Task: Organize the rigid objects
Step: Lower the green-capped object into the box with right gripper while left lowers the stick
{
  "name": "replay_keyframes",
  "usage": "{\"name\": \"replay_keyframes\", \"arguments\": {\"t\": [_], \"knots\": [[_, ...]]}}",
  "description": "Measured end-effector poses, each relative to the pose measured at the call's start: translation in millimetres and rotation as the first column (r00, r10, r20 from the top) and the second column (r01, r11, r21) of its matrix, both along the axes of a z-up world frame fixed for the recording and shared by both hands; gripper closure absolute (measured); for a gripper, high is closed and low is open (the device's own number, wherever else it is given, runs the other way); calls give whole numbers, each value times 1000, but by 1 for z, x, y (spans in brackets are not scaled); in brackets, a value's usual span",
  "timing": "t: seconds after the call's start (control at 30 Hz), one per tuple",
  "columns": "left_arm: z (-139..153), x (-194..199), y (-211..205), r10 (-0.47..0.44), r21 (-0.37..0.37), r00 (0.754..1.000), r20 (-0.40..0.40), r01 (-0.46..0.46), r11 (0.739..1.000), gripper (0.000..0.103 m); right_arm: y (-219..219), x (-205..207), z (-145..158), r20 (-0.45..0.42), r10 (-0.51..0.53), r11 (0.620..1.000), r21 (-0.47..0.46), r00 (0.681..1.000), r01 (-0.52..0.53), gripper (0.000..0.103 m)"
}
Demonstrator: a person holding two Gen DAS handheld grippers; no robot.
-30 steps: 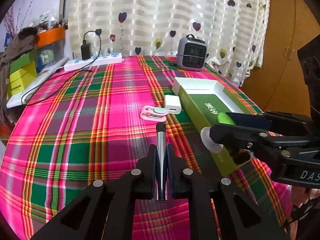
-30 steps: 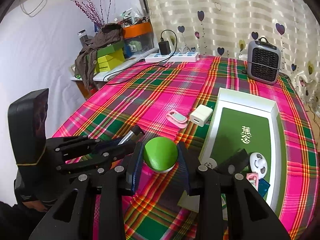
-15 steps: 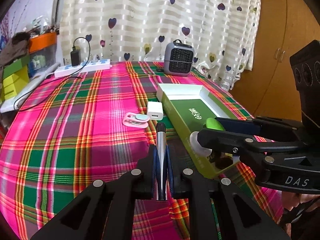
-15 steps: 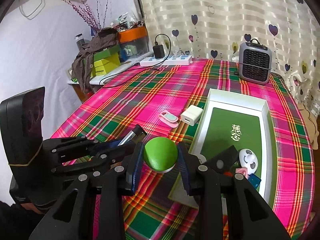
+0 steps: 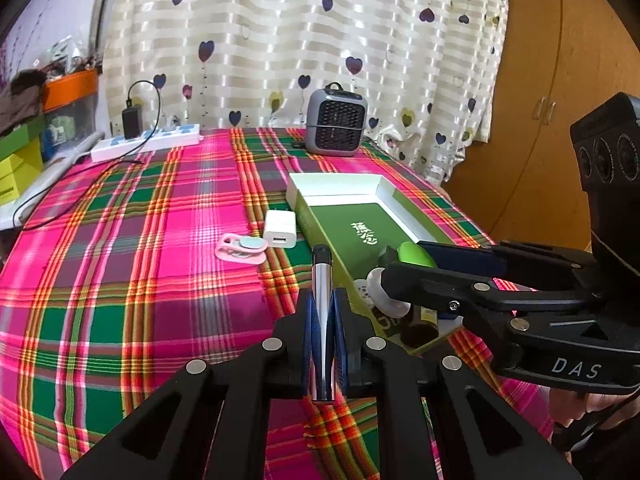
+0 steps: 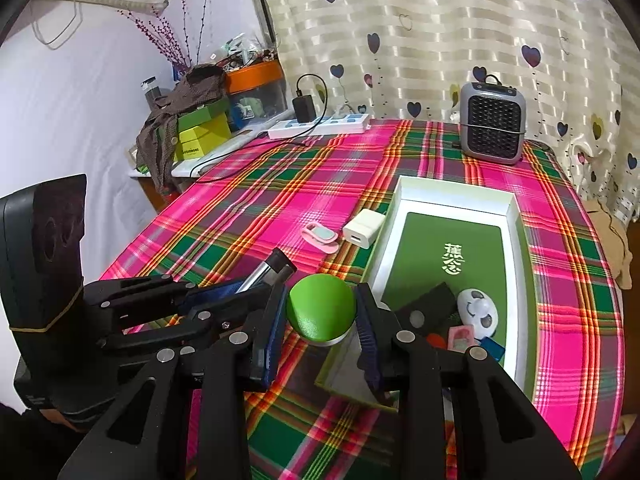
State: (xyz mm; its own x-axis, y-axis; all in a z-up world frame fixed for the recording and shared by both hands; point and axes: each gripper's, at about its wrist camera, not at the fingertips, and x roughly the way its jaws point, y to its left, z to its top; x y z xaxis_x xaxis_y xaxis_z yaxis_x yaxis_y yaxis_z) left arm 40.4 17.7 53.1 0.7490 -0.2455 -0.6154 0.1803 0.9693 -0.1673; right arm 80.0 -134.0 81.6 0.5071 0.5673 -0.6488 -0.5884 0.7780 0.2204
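Box (image 6: 516, 216) contents half hidden behind right gripper (image 6: 322, 316) (blurred shapes)

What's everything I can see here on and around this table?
Box: one, green with white walls, table's right side; small items at its near end.
White charger: one, left of box.
Pink clip: one, beside charger.
Heater: one, grey, far edge.
Power strip: one, white, far left, black adapter plugged in.
Tablecloth: pink-green plaid.
Curtain: cream, hearts.
Silver tube: one, clamped in left gripper.
Green dome: one, clamped in right gripper.
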Motion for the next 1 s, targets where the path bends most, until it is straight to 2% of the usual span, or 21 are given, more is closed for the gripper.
{"name": "replay_keyframes", "arguments": {"t": [0.67, 1.0], "knots": [[1, 4, -23, -56, -15, 998, -1, 56, 998, 93, -47, 7, 1, -8, -113, 993, 33, 994, 113, 68], [1, 10, -39, -96, -15, 995, -6, 96, 995, 93, -54, 8, -2, -16, -126, 991, 33, 992, 127, 68]]}}
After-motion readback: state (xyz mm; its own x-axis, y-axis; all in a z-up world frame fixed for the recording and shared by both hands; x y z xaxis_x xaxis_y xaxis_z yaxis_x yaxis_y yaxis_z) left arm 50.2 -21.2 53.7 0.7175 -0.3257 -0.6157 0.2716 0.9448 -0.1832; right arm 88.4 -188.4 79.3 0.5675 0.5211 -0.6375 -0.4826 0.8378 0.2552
